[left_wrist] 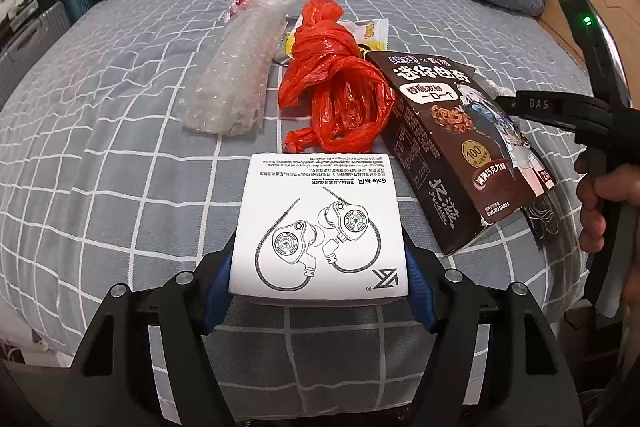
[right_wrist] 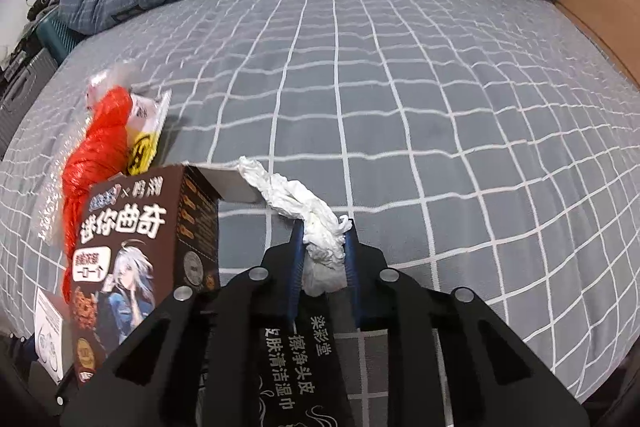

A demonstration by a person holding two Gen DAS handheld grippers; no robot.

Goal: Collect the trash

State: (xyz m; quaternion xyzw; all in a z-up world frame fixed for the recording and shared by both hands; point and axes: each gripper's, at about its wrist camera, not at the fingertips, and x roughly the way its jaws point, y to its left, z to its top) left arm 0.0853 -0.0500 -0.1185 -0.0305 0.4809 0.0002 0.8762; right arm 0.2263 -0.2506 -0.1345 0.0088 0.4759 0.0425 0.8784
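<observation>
Left gripper [left_wrist: 320, 267] low over the grey checked bedsheet [left_wrist: 120, 147], blue pads clamped on the small white earphone box with line drawings [left_wrist: 318, 227]. Right gripper [right_wrist: 323, 239] pinched tight on a twisted white tissue [right_wrist: 296, 199], tilted toward the dark brown cookie carton [right_wrist: 132, 247], tissue tip right at its open flap. Crumpled red plastic bag [left_wrist: 332, 83] and clear bubble wrap [left_wrist: 236, 75] lying just beyond. Yellow-white snack wrapper [left_wrist: 372, 33] mostly buried under the bag, print unreadable. Black wet-wipe sachet [right_wrist: 304, 359] half hidden beneath the right fingers.

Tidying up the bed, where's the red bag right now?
Left wrist view, centre: the red bag lies on the bed, between bubble wrap and the brown box.
</observation>
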